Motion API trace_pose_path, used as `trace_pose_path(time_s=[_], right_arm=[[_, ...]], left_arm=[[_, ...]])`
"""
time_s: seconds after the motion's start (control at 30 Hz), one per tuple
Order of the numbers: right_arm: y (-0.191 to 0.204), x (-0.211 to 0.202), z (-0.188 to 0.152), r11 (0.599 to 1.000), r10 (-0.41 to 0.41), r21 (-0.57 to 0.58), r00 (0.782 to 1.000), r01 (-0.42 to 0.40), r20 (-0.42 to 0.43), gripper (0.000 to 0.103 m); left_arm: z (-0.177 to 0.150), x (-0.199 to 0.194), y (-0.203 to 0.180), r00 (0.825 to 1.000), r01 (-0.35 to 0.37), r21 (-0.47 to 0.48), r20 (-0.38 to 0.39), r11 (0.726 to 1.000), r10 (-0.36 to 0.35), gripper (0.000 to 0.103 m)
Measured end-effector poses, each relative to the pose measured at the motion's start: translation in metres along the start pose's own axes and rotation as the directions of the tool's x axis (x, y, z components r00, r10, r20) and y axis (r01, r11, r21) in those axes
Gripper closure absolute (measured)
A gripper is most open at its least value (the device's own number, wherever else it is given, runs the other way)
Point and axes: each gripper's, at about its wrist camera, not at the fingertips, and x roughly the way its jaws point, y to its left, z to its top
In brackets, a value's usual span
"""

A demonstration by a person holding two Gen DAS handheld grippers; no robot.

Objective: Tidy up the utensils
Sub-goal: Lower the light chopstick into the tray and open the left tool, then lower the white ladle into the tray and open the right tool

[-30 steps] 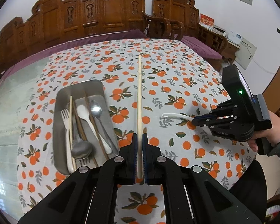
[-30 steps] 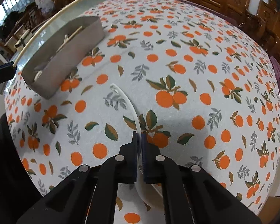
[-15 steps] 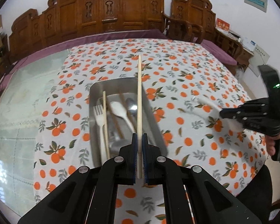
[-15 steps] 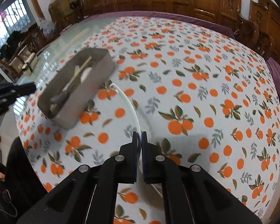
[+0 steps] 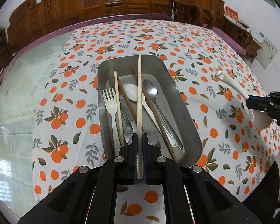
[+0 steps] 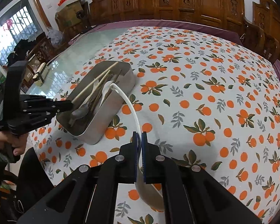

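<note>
From the left wrist view, the left tongs (image 5: pixel 139 156) point steeply down over the near end of the tray (image 5: pixel 179 93), clamped on a pale chopstick (image 5: pixel 139 97) that runs straight ahead from the jaws, above the tray's contents. Under it in the tray lie a fork (image 5: pixel 110 104) and a second pale chopstick (image 5: pixel 118 104) just left of the tongs' line, dark chopsticks (image 5: pixel 128 102) crossing beneath, and a white spoon (image 5: pixel 134 93) and metal spoon (image 5: pixel 153 95) to the right. The tray sits on the orange-print cloth (image 5: pixel 69 93) of the counter (image 5: pixel 24 85). Far to the right, the right tongs (image 5: pixel 249 102) hold a white ladle (image 5: pixel 233 87) with its handle tip reaching back toward the tray and its bowl hanging by the jaws, apart from the cloth.

From the right wrist view, the right tongs (image 6: pixel 139 153) are tilted downward and clamped on the ladle's (image 6: pixel 132 110) handle near the bowl; the bowl sits below the jaws, and the curved handle arcs ahead and left, its tip over the tray's (image 6: pixel 110 110) near wall. To the left, a hand (image 6: pixel 1 140) grips the left tongs (image 6: pixel 69 105), which reach in level over the tray's near end, holding the chopstick (image 6: pixel 95 83) lengthwise over it.
</note>
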Motion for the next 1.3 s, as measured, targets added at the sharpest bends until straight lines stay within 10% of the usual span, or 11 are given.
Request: trace_pose_path(time_s=[0.5,1.3], right_arm=[[0.015,0.006,0.004,0.999,0.031,0.026,1.0,-0.031,0.006,0.098],[0.093,0.059,0.064,0.974,0.159,0.152,0.984,-0.17,0.08,0.098]], left_arm=[[0.002,0.014,0.006,1.0,0.01,-0.03,-0.015,1.0,-0.01,0.097],[-0.006,-0.081,0.086,0.985,-0.033,-0.149,0.161,0.988,0.057,0.076]])
